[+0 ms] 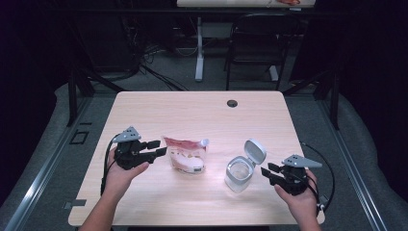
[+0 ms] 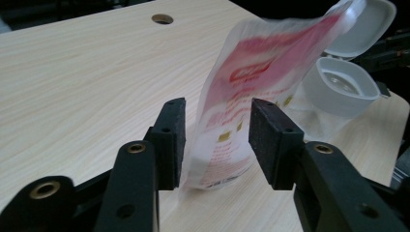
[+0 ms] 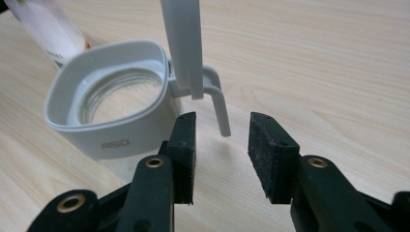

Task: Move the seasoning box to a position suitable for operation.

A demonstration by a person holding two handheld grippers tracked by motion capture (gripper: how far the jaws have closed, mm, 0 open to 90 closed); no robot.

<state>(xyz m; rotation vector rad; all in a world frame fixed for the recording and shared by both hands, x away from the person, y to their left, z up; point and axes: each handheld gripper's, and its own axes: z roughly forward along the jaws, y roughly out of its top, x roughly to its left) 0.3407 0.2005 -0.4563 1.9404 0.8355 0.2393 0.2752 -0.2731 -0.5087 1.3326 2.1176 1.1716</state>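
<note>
Left gripper (image 2: 215,140) fingers (image 2: 170,140) spread either side of the pouch; right gripper (image 3: 220,154) fingers (image 3: 270,154) spread short of the jar's lid hinge.

One red-and-white pouch (image 2: 256,92) stood upright between the left fingers, not yet pinched, its spout tilted away toward the jar. One clear jar (image 3: 113,113) with a white collar sat just ahead and left of the right fingers, flip lid (image 3: 183,43) already raised, interior apparently empty. Two grippers, one pouch, one jar on the surface (image 1: 192,113). Judged early: lid opened, nothing grasped, pouring apparently still to do.
</note>
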